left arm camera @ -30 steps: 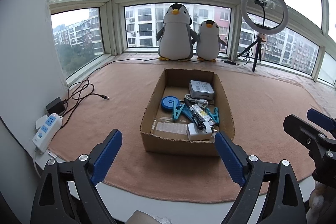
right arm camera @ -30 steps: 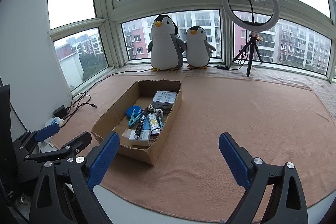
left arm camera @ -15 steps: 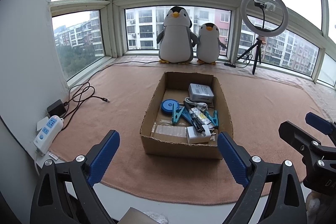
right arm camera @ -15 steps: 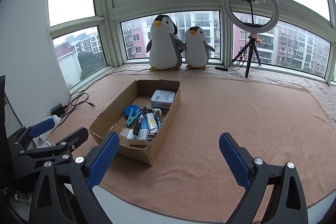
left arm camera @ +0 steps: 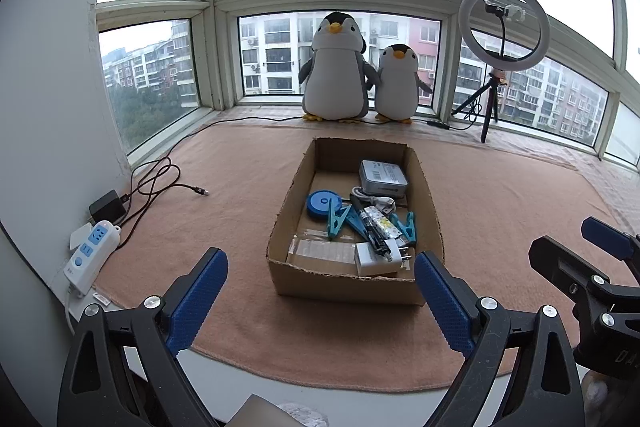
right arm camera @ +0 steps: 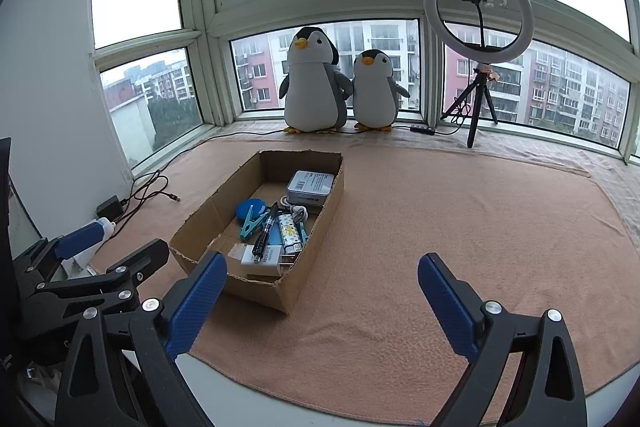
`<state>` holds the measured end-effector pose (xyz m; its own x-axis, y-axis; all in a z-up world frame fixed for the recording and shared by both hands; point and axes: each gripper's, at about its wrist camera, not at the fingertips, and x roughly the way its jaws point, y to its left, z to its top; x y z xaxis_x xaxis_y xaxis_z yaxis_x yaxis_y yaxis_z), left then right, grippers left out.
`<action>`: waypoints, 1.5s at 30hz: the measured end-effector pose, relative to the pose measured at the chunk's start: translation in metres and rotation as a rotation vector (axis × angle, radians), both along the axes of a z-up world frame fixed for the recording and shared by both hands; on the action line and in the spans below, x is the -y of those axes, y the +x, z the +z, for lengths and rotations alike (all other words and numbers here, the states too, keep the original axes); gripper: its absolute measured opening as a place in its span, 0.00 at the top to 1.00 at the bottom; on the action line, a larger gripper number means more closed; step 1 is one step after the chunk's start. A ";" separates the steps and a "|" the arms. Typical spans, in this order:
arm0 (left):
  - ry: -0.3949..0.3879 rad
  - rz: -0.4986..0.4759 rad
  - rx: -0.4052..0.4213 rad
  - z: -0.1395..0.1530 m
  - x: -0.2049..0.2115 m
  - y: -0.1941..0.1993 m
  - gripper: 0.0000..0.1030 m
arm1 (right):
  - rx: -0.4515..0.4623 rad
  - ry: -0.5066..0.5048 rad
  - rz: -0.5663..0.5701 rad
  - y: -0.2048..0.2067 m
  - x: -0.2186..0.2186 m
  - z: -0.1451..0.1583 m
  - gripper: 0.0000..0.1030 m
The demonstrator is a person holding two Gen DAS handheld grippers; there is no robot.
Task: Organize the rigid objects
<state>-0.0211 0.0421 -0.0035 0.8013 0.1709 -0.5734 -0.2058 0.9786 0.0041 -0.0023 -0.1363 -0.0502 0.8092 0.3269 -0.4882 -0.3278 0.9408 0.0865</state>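
Observation:
An open cardboard box [left arm camera: 352,287] [right arm camera: 320,223] sits on the tan carpet. Inside lie a grey tin [left arm camera: 382,178] [right arm camera: 311,188], a blue round disc [left arm camera: 322,203], teal clothes pegs [left arm camera: 336,221] [right arm camera: 250,223], a black pen [left arm camera: 370,227] [right arm camera: 265,233], a patterned lighter [right arm camera: 290,235] and a white plug adapter [left arm camera: 376,257] [right arm camera: 266,255]. My left gripper [left arm camera: 320,291] hangs open in front of the box's near wall, holding nothing. My right gripper [right arm camera: 322,295] is open too, to the right of the box, over bare carpet.
Two plush penguins [left arm camera: 336,67] [left arm camera: 398,85] stand at the window behind the box. A ring light on a tripod [left arm camera: 502,27] stands at the back right. A white power strip [left arm camera: 90,251], a black adapter and cables lie at the left wall. The carpet's near edge [left arm camera: 320,375] meets a white ledge.
The left gripper's fingers stand slightly wider apart than a second ago. The box and its contents have not moved; the right gripper is the same.

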 end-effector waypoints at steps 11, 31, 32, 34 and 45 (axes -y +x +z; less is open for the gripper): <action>0.000 -0.004 0.000 0.000 0.001 0.002 0.06 | 0.000 -0.002 0.000 0.001 0.000 0.001 0.08; 0.000 -0.008 -0.002 0.000 0.003 0.002 0.05 | -0.008 -0.003 -0.002 0.002 0.000 -0.001 0.07; 0.000 -0.007 -0.001 0.000 0.003 0.002 0.05 | -0.008 -0.002 -0.003 0.002 0.000 -0.001 0.07; 0.000 -0.009 -0.002 -0.001 0.004 0.002 0.04 | -0.008 -0.003 -0.003 0.001 0.000 -0.002 0.07; 0.002 -0.012 -0.001 -0.002 0.003 0.002 0.04 | -0.011 -0.004 -0.004 0.001 -0.001 -0.003 0.07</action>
